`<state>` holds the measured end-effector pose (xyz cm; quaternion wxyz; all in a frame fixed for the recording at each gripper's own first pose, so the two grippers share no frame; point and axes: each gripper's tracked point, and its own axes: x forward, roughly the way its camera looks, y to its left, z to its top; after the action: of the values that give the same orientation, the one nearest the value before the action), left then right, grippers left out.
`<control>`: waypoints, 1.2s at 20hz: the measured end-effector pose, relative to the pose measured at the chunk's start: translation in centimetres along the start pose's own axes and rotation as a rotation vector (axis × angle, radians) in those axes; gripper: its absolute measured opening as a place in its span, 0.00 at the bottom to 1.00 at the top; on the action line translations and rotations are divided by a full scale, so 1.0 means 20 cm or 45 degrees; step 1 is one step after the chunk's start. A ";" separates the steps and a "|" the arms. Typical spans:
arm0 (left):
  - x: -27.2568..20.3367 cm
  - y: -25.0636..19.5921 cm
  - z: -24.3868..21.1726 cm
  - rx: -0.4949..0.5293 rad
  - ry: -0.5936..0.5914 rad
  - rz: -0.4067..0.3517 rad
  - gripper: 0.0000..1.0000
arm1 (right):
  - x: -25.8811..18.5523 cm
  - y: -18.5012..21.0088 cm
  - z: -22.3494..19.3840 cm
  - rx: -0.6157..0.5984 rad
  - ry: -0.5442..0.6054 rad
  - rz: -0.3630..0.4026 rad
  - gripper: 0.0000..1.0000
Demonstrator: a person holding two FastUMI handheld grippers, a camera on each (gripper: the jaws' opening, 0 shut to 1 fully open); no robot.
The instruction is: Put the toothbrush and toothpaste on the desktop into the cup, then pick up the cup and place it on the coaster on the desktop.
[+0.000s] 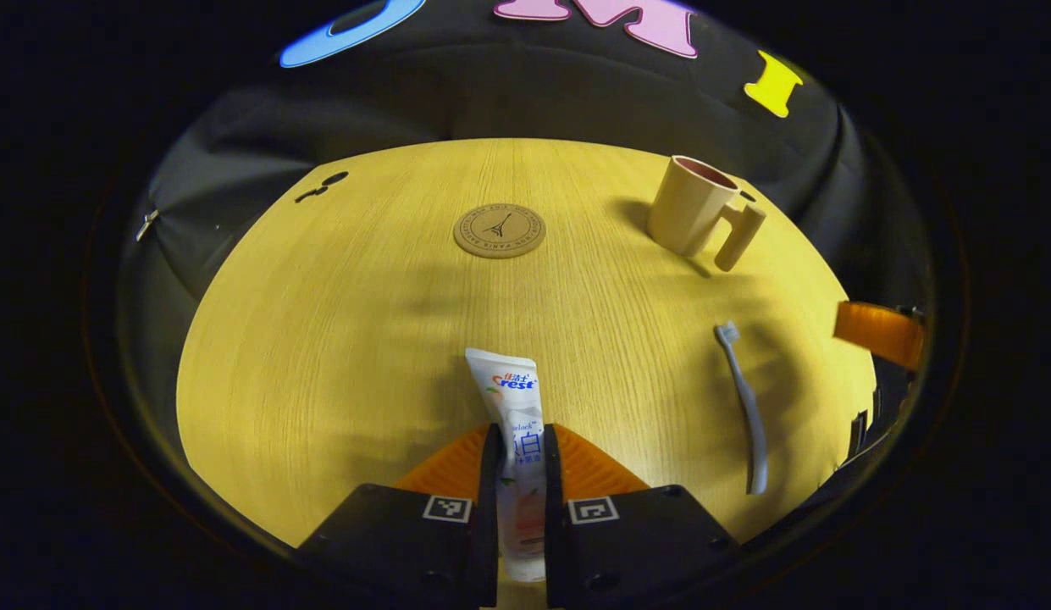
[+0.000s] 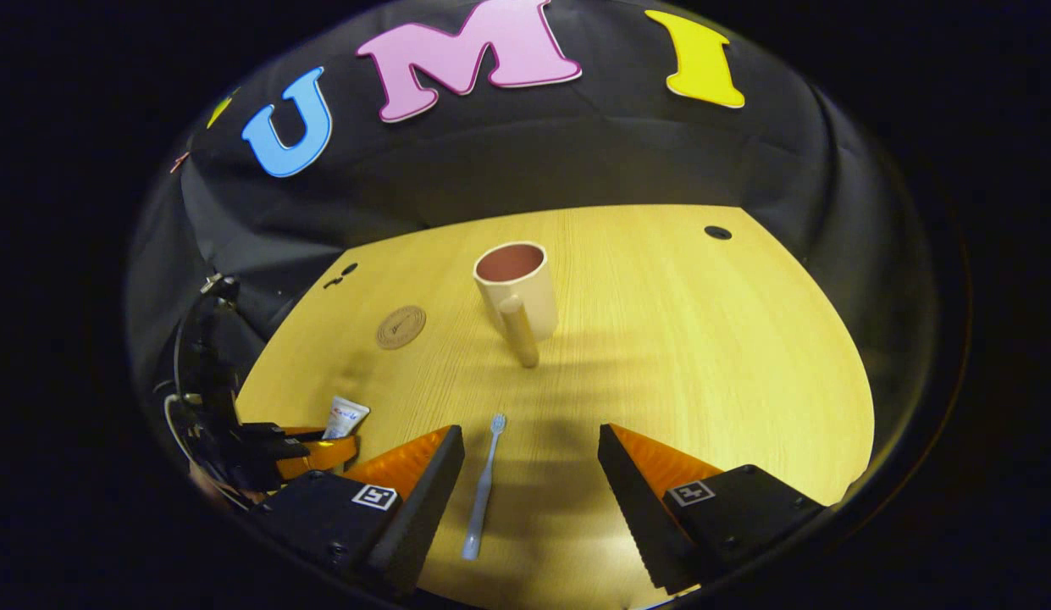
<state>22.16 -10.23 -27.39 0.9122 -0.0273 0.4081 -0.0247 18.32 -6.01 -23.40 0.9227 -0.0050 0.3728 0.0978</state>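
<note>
Toothpaste (image 1: 515, 415) sits clamped in your left tongs (image 1: 520, 457); carry it to the cup (image 1: 691, 206) by the worktop's far edge. Your right tongs (image 2: 531, 462) gape wide over the toothbrush (image 2: 484, 485).

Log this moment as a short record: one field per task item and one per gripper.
toothpaste tube: clamped between the left gripper's fingers, crimped end forward
toothbrush: flat on the desktop, between the right gripper's spread fingers
cup: upright, empty, handle toward the right gripper
coaster: bare, left of the cup
left gripper: shut on the tube
right gripper: open
</note>
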 end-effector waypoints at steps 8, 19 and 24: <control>-0.27 0.06 0.03 -0.051 -0.109 -0.108 0.27 | 0.16 0.08 -0.22 -0.046 0.197 -0.127 0.99; -0.38 0.13 -0.05 -0.058 -0.116 -0.177 0.27 | 0.18 0.10 -0.44 0.015 0.372 -0.281 0.88; -0.40 0.14 -0.07 -0.042 -0.102 -0.185 0.31 | 0.19 0.10 -0.45 0.014 0.405 -0.321 0.64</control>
<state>15.89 -6.92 -22.67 0.9230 -0.0730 0.3685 -0.0831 14.51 -4.17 -32.37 0.8572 -0.0619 0.5107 -0.0227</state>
